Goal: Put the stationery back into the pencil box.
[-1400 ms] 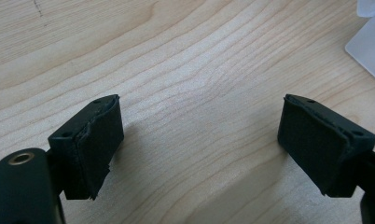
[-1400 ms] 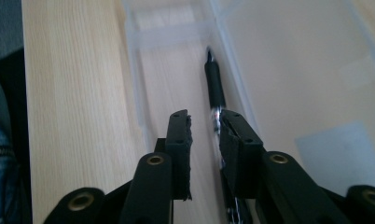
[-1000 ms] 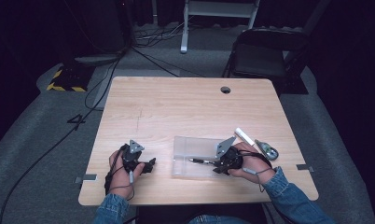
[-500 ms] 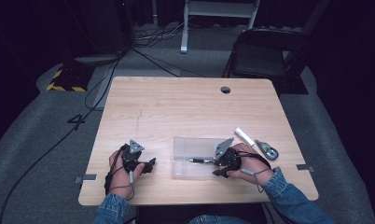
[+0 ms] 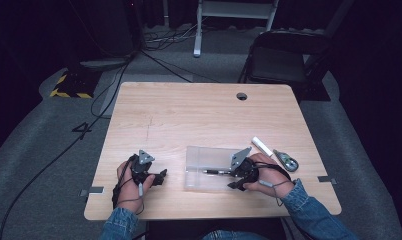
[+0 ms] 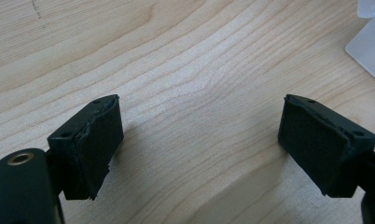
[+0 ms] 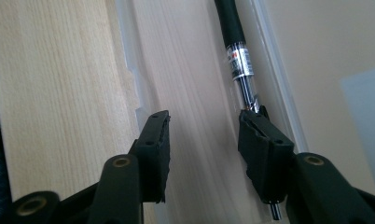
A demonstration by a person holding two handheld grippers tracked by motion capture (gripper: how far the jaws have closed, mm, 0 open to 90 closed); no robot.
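a black pen with a silver section (image 7: 239, 60) lies inside a clear plastic box (image 5: 201, 162) on the near right part of the wooden table (image 5: 199, 115). in the high view the pen (image 5: 216, 172) lies level across the box's near half, its one end at the right gripper (image 5: 235, 180). in the right gripper view the pen runs along the box's wall, and its silver end passes beside and under one jaw, touching or nearly touching that jaw's outer edge rather than sitting between the pads. the right gripper (image 7: 204, 140) has just been opening its jaws; they stand partly spread with only the box's clear floor in the gap, pinching nothing.

the left gripper (image 5: 161, 176) rests on the table to the left of the box, apart from it. in the left gripper view its jaws are spread wide over bare wood (image 6: 199, 79), and a corner of the clear box (image 6: 370, 42) shows at the upper right.

beyond the right hand (image 5: 266, 167) lie a white tube-like stick (image 5: 262, 145) and, just beside it, a small grey and green object (image 5: 286, 160) that is too small to identify.
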